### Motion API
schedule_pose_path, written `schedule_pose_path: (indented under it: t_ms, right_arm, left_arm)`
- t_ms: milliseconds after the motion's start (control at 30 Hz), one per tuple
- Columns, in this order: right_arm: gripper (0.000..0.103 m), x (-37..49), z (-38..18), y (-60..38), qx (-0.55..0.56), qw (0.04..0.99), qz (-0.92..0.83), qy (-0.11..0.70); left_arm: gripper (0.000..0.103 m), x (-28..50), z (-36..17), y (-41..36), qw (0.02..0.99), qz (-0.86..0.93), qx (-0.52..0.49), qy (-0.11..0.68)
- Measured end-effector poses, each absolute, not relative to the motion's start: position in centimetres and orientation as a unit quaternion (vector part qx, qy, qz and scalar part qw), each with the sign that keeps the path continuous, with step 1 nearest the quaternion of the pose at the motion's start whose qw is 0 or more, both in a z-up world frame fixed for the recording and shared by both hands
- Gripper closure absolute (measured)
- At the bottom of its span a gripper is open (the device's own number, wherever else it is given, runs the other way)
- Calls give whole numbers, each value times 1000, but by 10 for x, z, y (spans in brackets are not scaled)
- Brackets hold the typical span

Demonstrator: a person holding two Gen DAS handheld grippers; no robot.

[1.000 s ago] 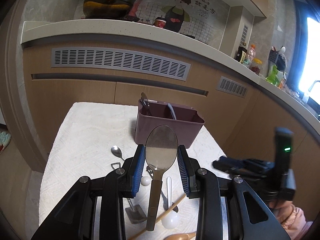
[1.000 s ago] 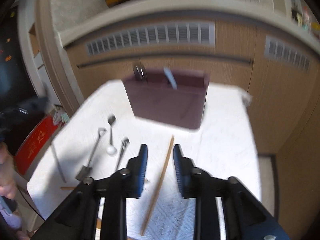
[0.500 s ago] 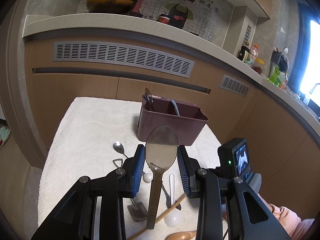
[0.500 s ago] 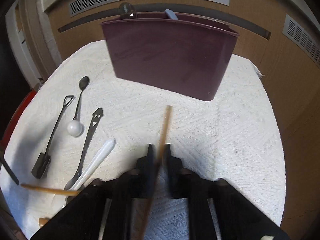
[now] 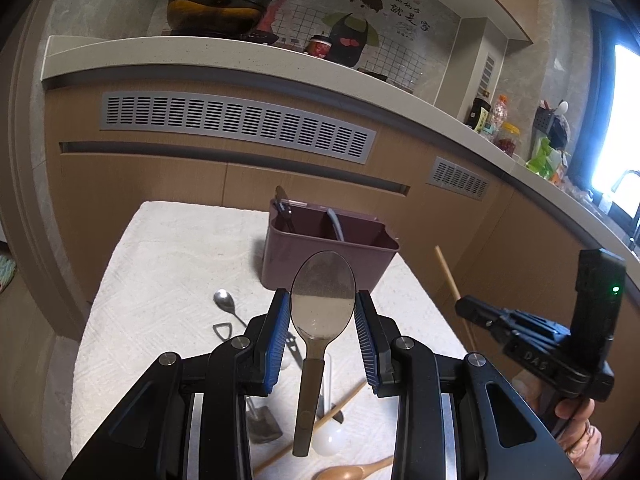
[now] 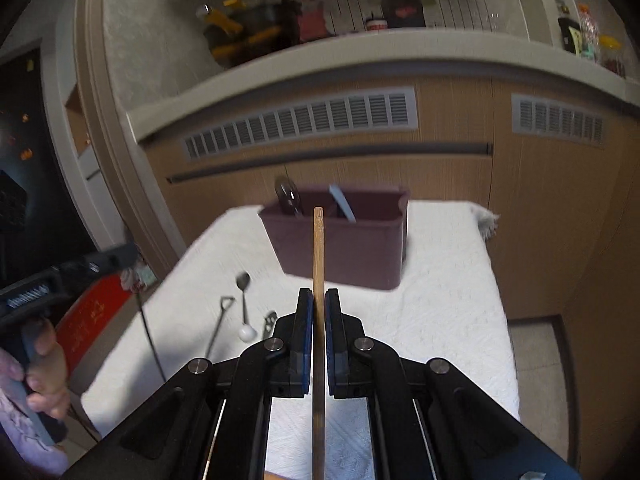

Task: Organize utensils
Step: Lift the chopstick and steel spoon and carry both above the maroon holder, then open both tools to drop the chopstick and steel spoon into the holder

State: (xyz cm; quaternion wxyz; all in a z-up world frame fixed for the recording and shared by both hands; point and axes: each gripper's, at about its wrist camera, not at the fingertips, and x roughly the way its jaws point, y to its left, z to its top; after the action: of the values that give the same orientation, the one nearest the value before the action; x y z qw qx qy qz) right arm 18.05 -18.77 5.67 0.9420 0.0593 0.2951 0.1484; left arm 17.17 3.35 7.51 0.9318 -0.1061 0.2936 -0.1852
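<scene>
My left gripper (image 5: 322,312) is shut on a large metal spoon (image 5: 322,300), bowl forward, held above the white cloth. My right gripper (image 6: 319,308) is shut on a wooden chopstick (image 6: 318,252), lifted off the cloth and pointing at the maroon utensil caddy (image 6: 344,248). The caddy (image 5: 328,254) has two compartments, with a metal utensil in the left one and a pale handle at the divider. The right gripper with its chopstick (image 5: 450,280) also shows at the right of the left wrist view.
On the cloth (image 5: 160,280) lie a small metal spoon (image 5: 226,304), a shovel-shaped utensil (image 6: 218,328), a white spoon (image 5: 328,436), a second chopstick (image 5: 316,428) and a wooden spoon (image 5: 352,472). Cabinets stand behind the table.
My right gripper has closed on the chopstick and lifted it off the cloth, tilting up toward the caddy. My left gripper still holds the spoon, almost unmoved.
</scene>
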Motion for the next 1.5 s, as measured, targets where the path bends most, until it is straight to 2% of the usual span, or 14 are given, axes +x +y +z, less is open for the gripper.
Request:
schedule_pose_path:
  t_ms: [167,400,567,1000,1333,1400,1433,1467,1500]
  right_arm:
    - [98,182,96,-189,54,962,140,229]
    - [98,226,177,-185,23,987,117,104]
    - [98,277,194,-180,32,989,113,85]
    - [98,370,137,-175,36,984,93,145]
    - [98,382,82,-174,19,977,88,194]
    - [89,378,76,-174,17,974,95,206]
    - [71,376,74,-174,16,973,97,210]
    - [51,372,73,-175,14,972,101,213]
    - [43,366,72,-176,12,972,103,211]
  left_arm:
    - [69,186,107,23,934,-211,-106,267]
    - [69,235,180,13,950,-239,-98,177]
    - [69,281,198,8,956,-234,-101,148]
    - [69,385,145,-10,936,-248,-133,210]
    - [68,417,88,-23,924,-241,-148,259]
    - [63,418,78,-24,919,-242,-146,276]
    - [61,416,74,-24,917,-241,-145,284]
    - [53,413,71,-21,916,-236,-144,289]
    - [49,409,68,-18,917,-232,-143,293]
